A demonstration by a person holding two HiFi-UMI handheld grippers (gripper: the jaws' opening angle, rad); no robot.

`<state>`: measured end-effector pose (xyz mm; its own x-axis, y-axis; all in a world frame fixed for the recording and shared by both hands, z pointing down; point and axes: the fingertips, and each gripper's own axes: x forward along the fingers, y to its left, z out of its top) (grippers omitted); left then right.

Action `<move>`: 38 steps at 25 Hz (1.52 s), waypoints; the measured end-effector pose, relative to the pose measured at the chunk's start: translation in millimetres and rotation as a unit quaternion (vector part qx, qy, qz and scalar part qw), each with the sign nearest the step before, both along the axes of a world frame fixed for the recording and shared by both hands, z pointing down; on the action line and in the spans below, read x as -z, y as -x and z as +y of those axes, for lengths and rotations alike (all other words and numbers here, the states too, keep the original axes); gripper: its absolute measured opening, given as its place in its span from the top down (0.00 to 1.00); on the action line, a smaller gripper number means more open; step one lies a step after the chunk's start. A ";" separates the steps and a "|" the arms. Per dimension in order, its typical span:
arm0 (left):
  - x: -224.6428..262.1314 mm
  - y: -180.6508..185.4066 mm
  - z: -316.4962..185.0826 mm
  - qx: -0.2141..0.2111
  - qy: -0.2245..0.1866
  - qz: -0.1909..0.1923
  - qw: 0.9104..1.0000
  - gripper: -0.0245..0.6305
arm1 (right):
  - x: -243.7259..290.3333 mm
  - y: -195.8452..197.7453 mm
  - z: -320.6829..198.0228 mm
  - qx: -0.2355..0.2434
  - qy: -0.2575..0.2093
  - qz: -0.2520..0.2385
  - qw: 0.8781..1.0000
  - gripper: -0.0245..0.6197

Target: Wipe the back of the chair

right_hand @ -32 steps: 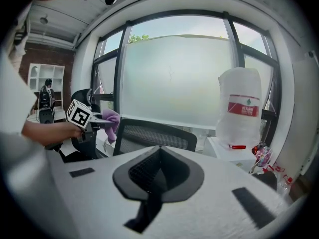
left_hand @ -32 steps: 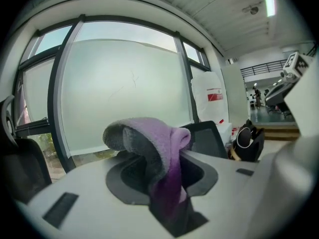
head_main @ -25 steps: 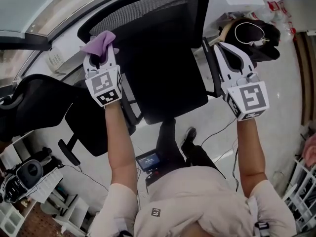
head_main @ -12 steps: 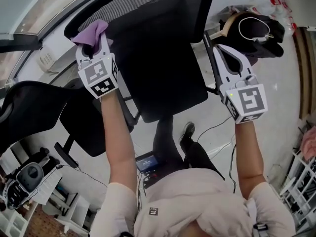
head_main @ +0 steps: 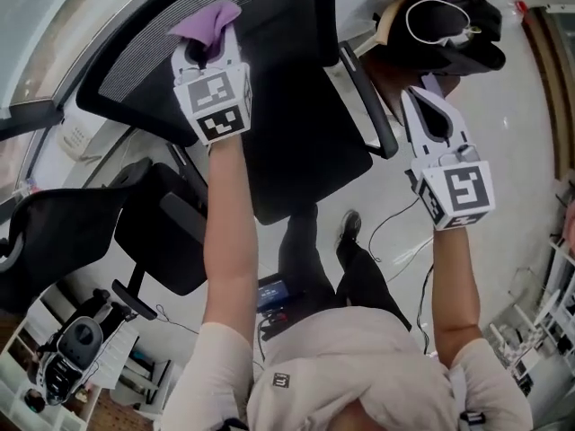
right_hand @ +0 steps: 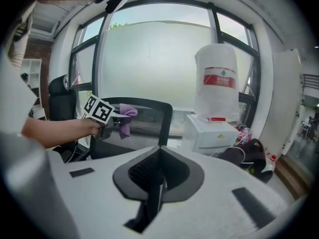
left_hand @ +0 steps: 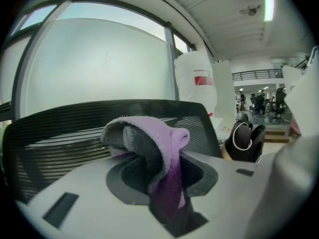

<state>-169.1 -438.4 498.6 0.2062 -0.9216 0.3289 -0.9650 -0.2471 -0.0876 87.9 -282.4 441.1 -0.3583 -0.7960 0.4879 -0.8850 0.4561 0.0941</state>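
The black office chair has a mesh back [head_main: 148, 57] that fills the upper left of the head view, with its seat [head_main: 301, 142] below. My left gripper [head_main: 207, 54] is shut on a purple cloth [head_main: 208, 21], which rests against the top of the mesh back. In the left gripper view the cloth [left_hand: 157, 143] bulges out of the left gripper [left_hand: 162, 176], with the chair back [left_hand: 55, 138] right behind. My right gripper [head_main: 429, 110] hangs shut and holds nothing, to the right of the chair's armrest [head_main: 368, 106]. In the right gripper view the right gripper [right_hand: 158, 180] faces the chair back [right_hand: 147, 118], the cloth [right_hand: 125, 114] and the left gripper [right_hand: 110, 122].
A black bag [head_main: 449, 30] with a white loop lies right of the chair. A second black chair [head_main: 63, 232] stands at the left. A white box [right_hand: 209, 131] carrying a wrapped roll [right_hand: 217, 81] sits by the large window [right_hand: 149, 59]. Cables run over the floor [head_main: 400, 232].
The left gripper with the cloth has moved up and to the right along the top of the chair back. The right gripper has stayed in about the same place.
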 end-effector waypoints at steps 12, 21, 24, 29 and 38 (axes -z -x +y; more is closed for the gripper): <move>-9.5 -157.4 -29.9 -0.102 0.012 0.005 0.995 0.76 | -13.2 -86.1 31.0 -0.076 0.014 0.002 0.997 0.97; -16.0 -37.1 -3.4 0.008 0.013 -0.003 1.000 0.76 | -11.0 -25.2 6.0 -0.001 0.011 0.001 1.000 0.97; -19.3 58.3 25.9 0.096 0.012 -0.004 0.995 0.76 | -9.9 15.0 -1.6 0.037 0.010 0.000 0.999 0.97; -22.9 176.9 78.1 0.196 0.021 -0.010 0.980 0.77 | -15.3 82.6 -8.6 0.098 0.010 -0.005 0.995 0.97; -23.2 191.2 87.6 0.205 0.015 -0.010 0.979 0.77 | -1.9 128.6 -24.1 0.136 -0.029 -0.008 0.990 0.97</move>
